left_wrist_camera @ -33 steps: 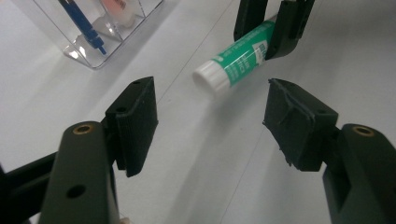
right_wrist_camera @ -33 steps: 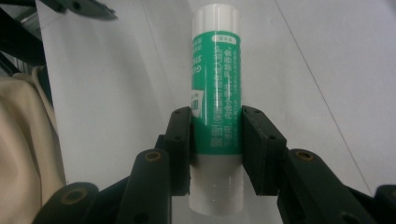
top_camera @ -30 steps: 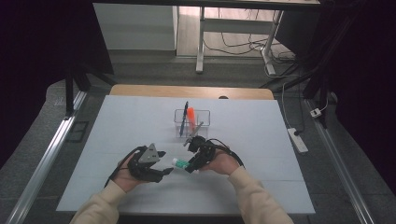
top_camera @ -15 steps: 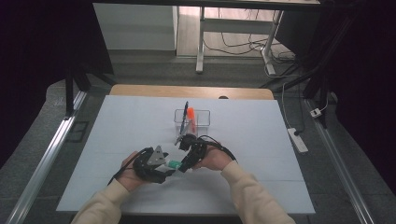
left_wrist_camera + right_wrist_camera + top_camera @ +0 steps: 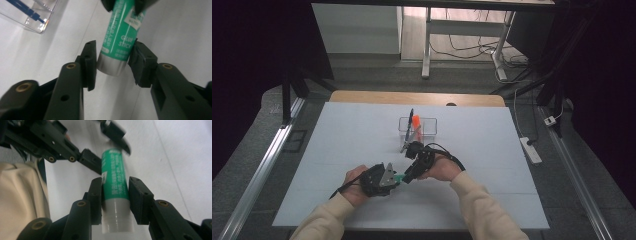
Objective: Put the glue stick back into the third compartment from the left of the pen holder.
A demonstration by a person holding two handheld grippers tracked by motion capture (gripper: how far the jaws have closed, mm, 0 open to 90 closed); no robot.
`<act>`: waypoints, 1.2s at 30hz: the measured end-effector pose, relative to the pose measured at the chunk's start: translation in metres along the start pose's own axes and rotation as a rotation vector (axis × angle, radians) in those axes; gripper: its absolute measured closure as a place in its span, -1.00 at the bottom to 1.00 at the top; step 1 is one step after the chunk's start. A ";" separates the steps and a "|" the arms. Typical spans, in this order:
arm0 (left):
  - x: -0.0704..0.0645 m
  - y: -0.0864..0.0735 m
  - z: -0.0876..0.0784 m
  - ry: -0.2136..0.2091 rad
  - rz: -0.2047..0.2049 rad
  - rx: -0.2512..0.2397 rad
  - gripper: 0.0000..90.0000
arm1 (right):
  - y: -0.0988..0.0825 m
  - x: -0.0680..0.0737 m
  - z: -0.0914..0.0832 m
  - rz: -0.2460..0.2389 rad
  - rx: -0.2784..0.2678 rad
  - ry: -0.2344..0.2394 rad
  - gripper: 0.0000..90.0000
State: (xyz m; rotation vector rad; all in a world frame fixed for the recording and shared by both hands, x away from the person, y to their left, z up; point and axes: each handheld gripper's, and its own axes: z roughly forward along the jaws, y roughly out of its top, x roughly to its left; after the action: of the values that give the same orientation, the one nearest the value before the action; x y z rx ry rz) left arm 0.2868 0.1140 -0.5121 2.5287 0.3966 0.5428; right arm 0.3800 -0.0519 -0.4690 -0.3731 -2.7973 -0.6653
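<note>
1. The glue stick (image 5: 398,176), a green tube with a white end and a silver end, is held above the white table (image 5: 337,150) between the two grippers, near the person's edge.
2. The right gripper (image 5: 115,195) is clamped on the tube at the seam between the green label and the white end; both pads lie flat on its sides in the right gripper view.
3. The left gripper (image 5: 112,66) has just been closing around the silver end. In the left gripper view the right-hand pad meets the tube, while a thin gap appears to remain at the other, so this grip is judged incomplete.
4. The step in hand is judged to be taking hold of the tube's second end, probably to part cap from body.
5. To do it well: finish closing until both pads bear evenly, keep the two grippers in line with the tube's axis, and hold the right hand steady while the left squeezes.
6. Risk: pressure from one pad alone may tilt the tube or let it slip.
7. The clear box (image 5: 427,127), holding a blue pen (image 5: 410,122) and an orange item (image 5: 416,121), stands farther up the table, well apart.
</note>
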 end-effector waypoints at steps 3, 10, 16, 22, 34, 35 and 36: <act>0.001 0.000 -0.001 -0.013 -0.005 -0.010 0.42 | -0.001 -0.001 -0.003 0.002 -0.025 -0.011 0.37; 0.005 -0.003 -0.003 -0.003 -0.038 -0.007 0.46 | -0.005 -0.002 -0.009 0.018 -0.104 -0.046 0.12; 0.012 -0.010 -0.004 -0.007 -0.098 -0.020 0.46 | -0.017 -0.005 -0.024 0.023 -0.226 -0.122 -0.01; 0.020 -0.015 -0.007 -0.002 -0.153 -0.036 0.46 | -0.039 -0.006 -0.037 0.036 -0.346 -0.175 -0.04; 0.025 -0.020 -0.012 0.008 -0.203 -0.074 0.46 | -0.086 -0.009 -0.052 0.076 -0.480 -0.261 -0.07; 0.025 -0.020 -0.013 0.010 -0.211 -0.079 0.46 | -0.089 -0.009 -0.052 0.076 -0.497 -0.267 -0.07; 0.026 -0.021 -0.013 0.010 -0.215 -0.083 0.46 | -0.091 -0.009 -0.052 0.076 -0.505 -0.268 -0.07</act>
State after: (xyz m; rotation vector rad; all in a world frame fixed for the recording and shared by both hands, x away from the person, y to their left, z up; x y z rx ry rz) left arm 0.3000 0.1465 -0.5054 2.3682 0.6281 0.4786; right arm 0.3704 -0.1567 -0.4633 -0.7022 -2.8029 -1.3984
